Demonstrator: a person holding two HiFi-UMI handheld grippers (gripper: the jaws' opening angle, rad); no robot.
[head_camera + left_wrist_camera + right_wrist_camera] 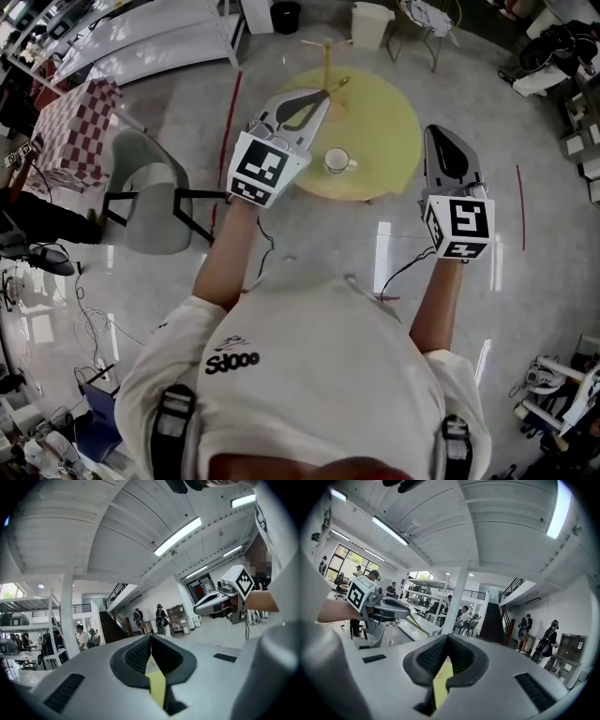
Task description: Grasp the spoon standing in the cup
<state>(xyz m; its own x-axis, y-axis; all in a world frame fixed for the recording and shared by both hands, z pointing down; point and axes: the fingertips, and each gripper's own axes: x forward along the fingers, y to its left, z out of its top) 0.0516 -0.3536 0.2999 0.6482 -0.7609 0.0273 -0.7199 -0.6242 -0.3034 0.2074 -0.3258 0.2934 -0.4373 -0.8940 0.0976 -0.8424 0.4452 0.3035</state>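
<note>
Head view showing left gripper (322,96) fingers closing narrow on spoon (336,86): spoon hanging clear of cup (337,161), over desk's (384,122) far edge, long axis running on from fingertips toward that edge. Cup sitting, seemingly empty, near desk's near edge. Right gripper (434,131) hovering by right edge, fingers pressing together on nothing. Grasp looking done, left hand carrying it

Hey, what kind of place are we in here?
Probably a large open workshop or lab hall: a polished floor, metal shelving racks, long ceiling strip lights, and a staircase up to a railed mezzanine.
</note>
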